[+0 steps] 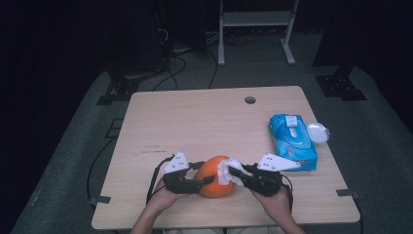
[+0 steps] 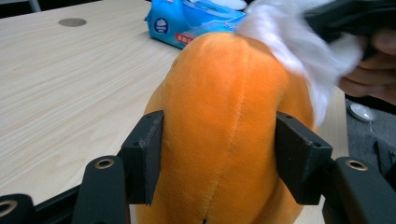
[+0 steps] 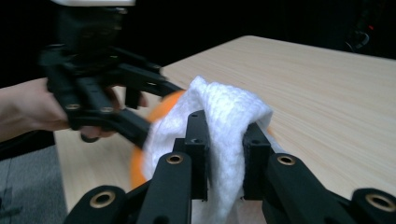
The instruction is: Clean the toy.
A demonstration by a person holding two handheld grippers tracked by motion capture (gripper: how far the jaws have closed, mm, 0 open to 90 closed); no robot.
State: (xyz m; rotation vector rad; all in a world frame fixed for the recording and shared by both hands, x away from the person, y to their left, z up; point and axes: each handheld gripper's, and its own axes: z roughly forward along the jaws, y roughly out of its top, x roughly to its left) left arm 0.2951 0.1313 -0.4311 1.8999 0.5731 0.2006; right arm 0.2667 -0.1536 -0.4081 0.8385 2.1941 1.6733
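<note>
An orange plush pumpkin (image 1: 213,176) sits near the table's front edge. My left gripper (image 1: 208,179) is shut on it from the left; in the left gripper view both black pads press into the pumpkin (image 2: 224,140) on either side. My right gripper (image 1: 233,171) comes in from the right, shut on a white wipe (image 1: 226,171). That wipe (image 3: 224,135) is bunched between its pads and lies against the pumpkin's (image 3: 161,112) upper right side. From the left gripper view the wipe (image 2: 299,44) drapes over the top right of the plush.
A blue pack of wet wipes (image 1: 292,141) lies at the table's right edge, with a small white lid (image 1: 318,132) beside it. A round cable hole (image 1: 250,100) is at the far edge of the wooden table (image 1: 195,122). Dark floor and stands surround it.
</note>
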